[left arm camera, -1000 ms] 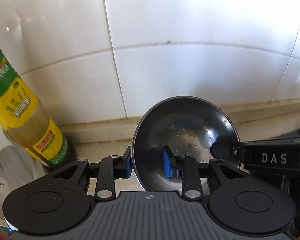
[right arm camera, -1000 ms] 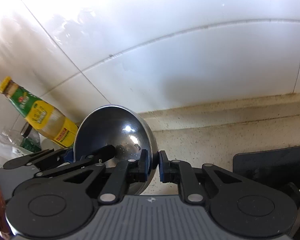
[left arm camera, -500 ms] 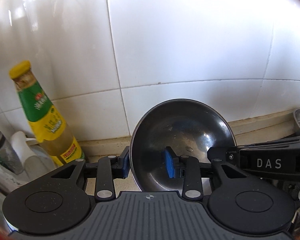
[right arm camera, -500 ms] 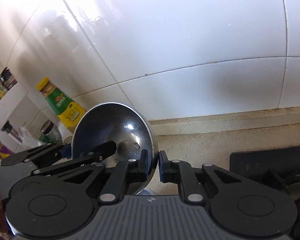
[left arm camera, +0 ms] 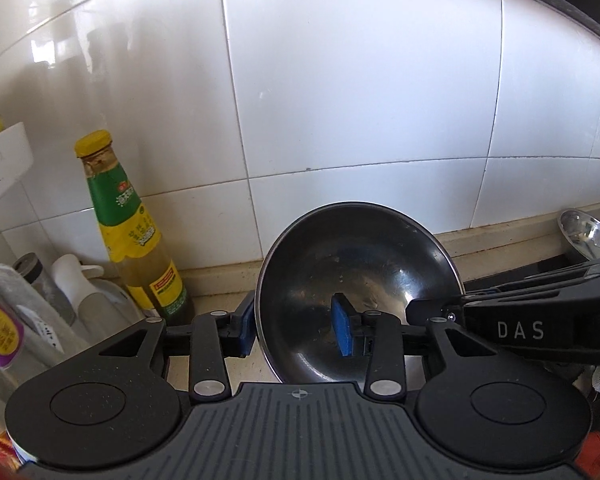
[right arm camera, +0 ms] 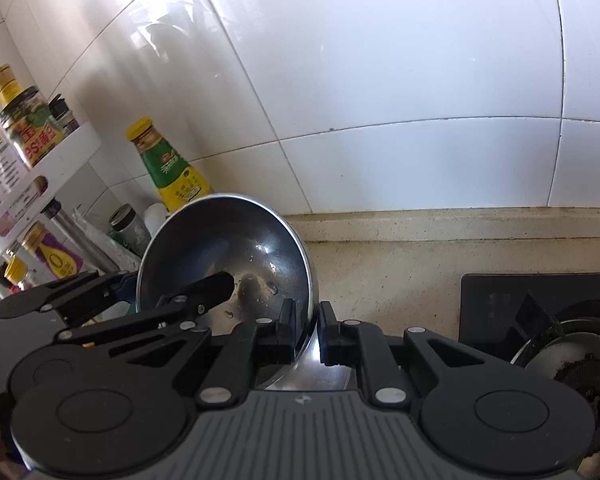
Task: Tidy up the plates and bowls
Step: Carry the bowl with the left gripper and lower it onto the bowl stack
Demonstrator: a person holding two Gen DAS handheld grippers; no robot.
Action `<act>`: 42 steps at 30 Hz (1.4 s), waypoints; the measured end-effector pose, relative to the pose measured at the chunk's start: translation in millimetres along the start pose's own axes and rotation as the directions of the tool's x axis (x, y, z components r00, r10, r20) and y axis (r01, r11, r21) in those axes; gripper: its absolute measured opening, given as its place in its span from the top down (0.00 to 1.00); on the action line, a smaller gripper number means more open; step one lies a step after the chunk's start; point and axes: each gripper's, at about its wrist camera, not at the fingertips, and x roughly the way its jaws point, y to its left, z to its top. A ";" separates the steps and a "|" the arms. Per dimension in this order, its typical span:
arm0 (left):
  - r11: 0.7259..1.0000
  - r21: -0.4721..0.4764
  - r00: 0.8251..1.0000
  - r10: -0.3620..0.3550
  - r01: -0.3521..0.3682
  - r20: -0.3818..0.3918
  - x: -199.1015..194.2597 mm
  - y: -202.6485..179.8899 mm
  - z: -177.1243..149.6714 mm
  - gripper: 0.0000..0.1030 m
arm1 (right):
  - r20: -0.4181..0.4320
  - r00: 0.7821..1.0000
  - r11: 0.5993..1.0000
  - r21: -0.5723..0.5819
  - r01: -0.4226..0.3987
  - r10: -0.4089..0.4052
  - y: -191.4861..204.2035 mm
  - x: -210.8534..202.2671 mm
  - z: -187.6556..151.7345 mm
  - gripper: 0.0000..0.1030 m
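Note:
A dark steel bowl (left arm camera: 360, 264) hangs tilted in the air before the white tiled wall, its hollow facing the left wrist camera. My left gripper (left arm camera: 294, 330) straddles its left rim, one blue pad outside and one inside. Its jaws are opening, though the pads still look to touch the wall of the bowl. My right gripper (right arm camera: 303, 332) is shut on the opposite rim of the bowl (right arm camera: 220, 248). In the left wrist view it reaches in from the right. A second, small steel bowl (left arm camera: 588, 236) sits at the far right.
A green and yellow sauce bottle (left arm camera: 132, 232) stands against the wall at the left, among jars and a white corner shelf (right arm camera: 56, 160) of bottles. A beige counter (right arm camera: 400, 256) runs under the bowl. A black stove (right arm camera: 520, 300) with a burner lies to the right.
Both grippers have risen and drawn back from the wall with the bowl between them, so the shelf and more bottles show. The left jaws stand slightly wider.

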 end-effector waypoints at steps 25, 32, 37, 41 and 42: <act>1.000 -0.004 0.998 -0.021 0.020 -0.067 -10.3 -0.7 -43.6 0.54 | -0.078 0.996 0.999 -0.010 0.050 -0.051 9.9 0.8 -35.5 0.85; 0.999 0.007 0.993 -0.049 0.050 -0.109 6.8 -0.1 -47.2 0.54 | -0.083 0.991 0.994 -0.022 0.105 -0.107 11.4 8.7 -33.9 0.85; 0.999 0.000 0.991 -0.048 0.049 -0.122 16.4 1.0 -47.3 0.54 | -0.117 0.984 0.991 -0.033 0.128 -0.131 13.3 23.2 -34.0 0.85; 0.999 -0.011 0.988 -0.051 0.050 -0.143 25.4 4.1 -52.2 0.54 | -0.149 0.980 0.991 -0.040 0.129 -0.134 12.2 35.1 -34.4 0.85; 0.999 -0.010 0.988 -0.049 0.048 -0.149 27.9 4.6 -53.4 0.54 | -0.150 0.979 0.989 -0.055 0.134 -0.141 13.4 38.3 -34.5 0.85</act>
